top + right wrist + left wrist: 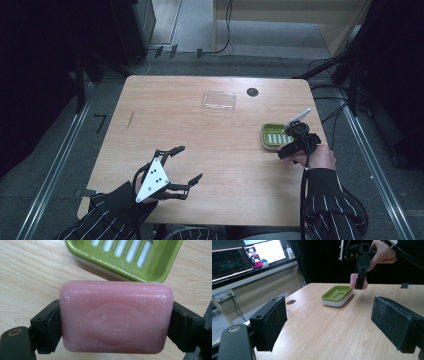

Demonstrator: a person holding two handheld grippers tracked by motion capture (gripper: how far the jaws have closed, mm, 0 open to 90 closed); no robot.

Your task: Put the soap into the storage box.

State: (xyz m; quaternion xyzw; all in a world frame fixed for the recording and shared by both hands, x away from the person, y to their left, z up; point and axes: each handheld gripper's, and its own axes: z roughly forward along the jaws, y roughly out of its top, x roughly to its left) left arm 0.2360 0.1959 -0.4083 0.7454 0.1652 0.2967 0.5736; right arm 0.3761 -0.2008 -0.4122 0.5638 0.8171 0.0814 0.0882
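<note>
Soap (116,317) sits clamped by its two short ends in your right gripper (116,325), raised just beside the green dish (130,257), probably to go in. Your left gripper (182,164) rests open over the surface (220,150).

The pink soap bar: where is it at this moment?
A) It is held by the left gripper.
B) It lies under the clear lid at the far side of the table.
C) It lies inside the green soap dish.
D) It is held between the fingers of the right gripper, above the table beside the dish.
D: the pink soap bar sits clamped in the right gripper, next to the empty green soap dish.
</note>
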